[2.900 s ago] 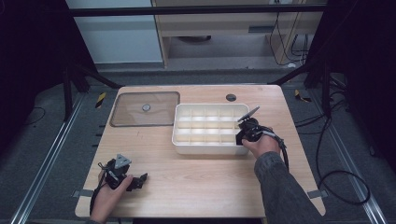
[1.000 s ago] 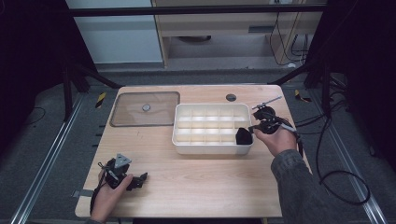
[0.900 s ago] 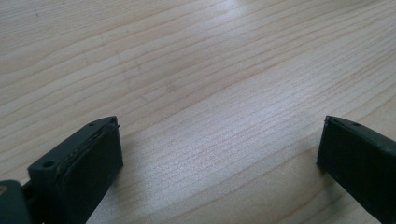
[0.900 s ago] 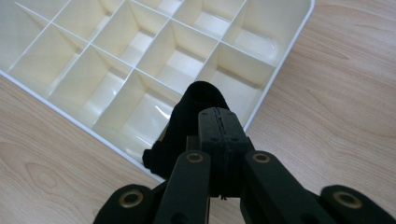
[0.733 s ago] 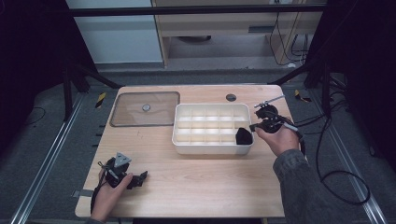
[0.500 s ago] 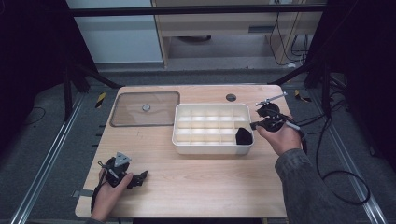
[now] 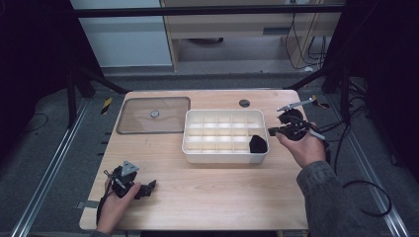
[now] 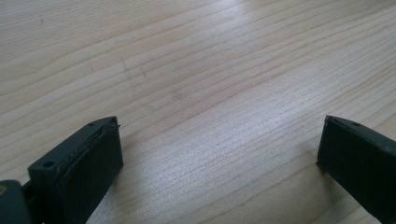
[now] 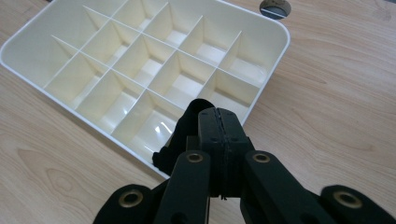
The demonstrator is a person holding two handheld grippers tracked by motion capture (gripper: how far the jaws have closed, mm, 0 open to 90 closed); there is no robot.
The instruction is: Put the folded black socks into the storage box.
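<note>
The right gripper (image 9: 219, 116) hangs with jaws clenched tight and nothing between them, just above and beyond the corner cell of the divided tray (image 7: 225, 157), where a black cloth-like piece (image 7: 257, 143) sits bunched below its tips. The left gripper (image 8: 219, 154) rests open on the table (image 7: 222, 197), well apart. Judged risk: the piece rides high, so a low sweep could snag it and drag it out.

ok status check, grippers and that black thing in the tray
Left gripper open, low over bare table. Right gripper shut, empty, beside tray. Black object sits in tray's near right corner compartment. Nothing in the way.
</note>
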